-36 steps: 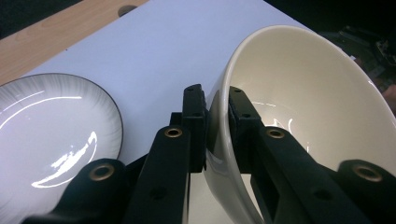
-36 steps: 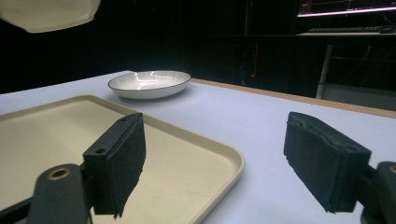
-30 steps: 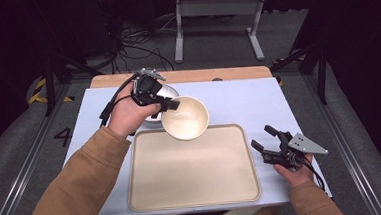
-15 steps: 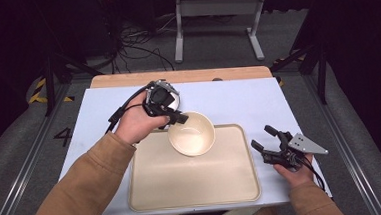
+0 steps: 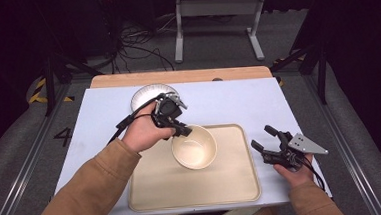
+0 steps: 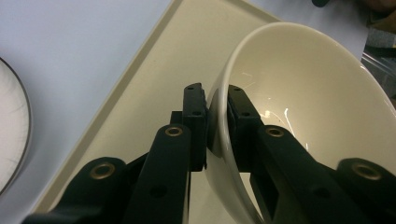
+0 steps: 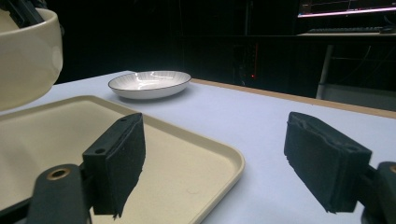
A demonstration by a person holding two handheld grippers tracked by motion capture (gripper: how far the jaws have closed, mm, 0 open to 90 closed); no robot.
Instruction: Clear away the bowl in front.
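Above the tray, left claw clamps the empty bowl; right claw gapes.

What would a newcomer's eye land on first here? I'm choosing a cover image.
The cream bowl, gripped by its rim in the left claw over the far part of the beige tray. Then the open right claw, empty at the tray's right edge, and the white plate beyond the tray.
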